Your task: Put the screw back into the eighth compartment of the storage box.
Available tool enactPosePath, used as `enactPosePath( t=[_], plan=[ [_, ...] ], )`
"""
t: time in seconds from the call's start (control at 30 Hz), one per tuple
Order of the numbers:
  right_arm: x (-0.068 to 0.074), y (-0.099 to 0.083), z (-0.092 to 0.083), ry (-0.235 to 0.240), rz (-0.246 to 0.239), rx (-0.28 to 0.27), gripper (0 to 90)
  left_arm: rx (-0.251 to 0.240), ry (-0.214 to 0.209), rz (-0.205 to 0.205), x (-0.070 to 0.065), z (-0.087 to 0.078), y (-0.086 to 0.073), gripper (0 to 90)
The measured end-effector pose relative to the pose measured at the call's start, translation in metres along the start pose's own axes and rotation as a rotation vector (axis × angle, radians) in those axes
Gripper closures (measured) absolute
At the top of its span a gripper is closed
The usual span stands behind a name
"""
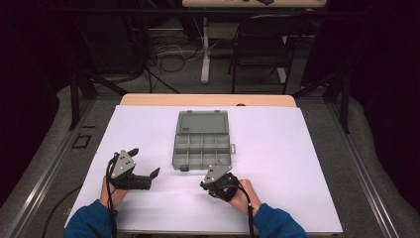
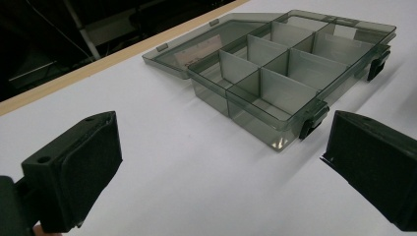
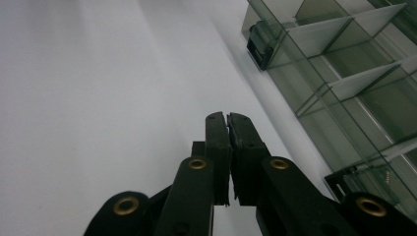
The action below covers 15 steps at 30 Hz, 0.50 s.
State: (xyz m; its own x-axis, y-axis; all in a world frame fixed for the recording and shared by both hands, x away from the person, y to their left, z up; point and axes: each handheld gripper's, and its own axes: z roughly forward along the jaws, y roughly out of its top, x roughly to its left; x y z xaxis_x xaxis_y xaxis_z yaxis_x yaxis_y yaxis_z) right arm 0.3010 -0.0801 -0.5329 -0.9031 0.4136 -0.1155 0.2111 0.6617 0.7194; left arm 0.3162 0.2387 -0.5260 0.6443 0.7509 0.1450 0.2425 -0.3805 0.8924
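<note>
1. Left gripper (image 1: 143, 166): jaws spread wide, nothing between them; pads (image 2: 93, 167) bare. It rests on the white sheet at about 7 o'clock from the box, jaws aimed toward 2 o'clock.
2. Right gripper (image 1: 204, 184): jaws pressed together, nothing held, as the right gripper view (image 3: 227, 123) shows. It sits at about 5 o'clock from the box's near edge, just beside it but apart.
3. Compartment box (image 1: 202, 148): smoky clear plastic, lid (image 1: 202, 121) swung fully open and lying flat toward 12 o'clock. Tray and lid together run long from 6 to 12 o'clock; the tray alone is slightly wider than deep. Dividers form empty cells.
4. Latches: two dark clips, one on the near edge (image 1: 183, 168) and one on the right side (image 1: 233, 148), facing the grippers.
5. White sheet (image 1: 277, 163): bare between each gripper and the box.
6. Surroundings: wooden table edge (image 1: 208, 100) at 12 o'clock; beyond it a folding chair (image 1: 262, 44) and floor cables (image 1: 168, 52), well apart.
</note>
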Motion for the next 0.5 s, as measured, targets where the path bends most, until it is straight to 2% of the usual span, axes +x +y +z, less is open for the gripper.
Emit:
enactPosePath(
  t=[0.27, 0.5],
  plan=[
    [-0.008, -0.002, -0.011, -0.025, 0.017, -0.036, 87.6, -0.001, -0.001, -0.001, 0.0, 0.001, 0.0, 0.3],
    [-0.012, -0.003, -0.016, -0.045, 0.018, -0.045, 87.6, -0.004, 0.001, -0.001, -0.001, 0.001, 0.0, 0.3]
  ],
)
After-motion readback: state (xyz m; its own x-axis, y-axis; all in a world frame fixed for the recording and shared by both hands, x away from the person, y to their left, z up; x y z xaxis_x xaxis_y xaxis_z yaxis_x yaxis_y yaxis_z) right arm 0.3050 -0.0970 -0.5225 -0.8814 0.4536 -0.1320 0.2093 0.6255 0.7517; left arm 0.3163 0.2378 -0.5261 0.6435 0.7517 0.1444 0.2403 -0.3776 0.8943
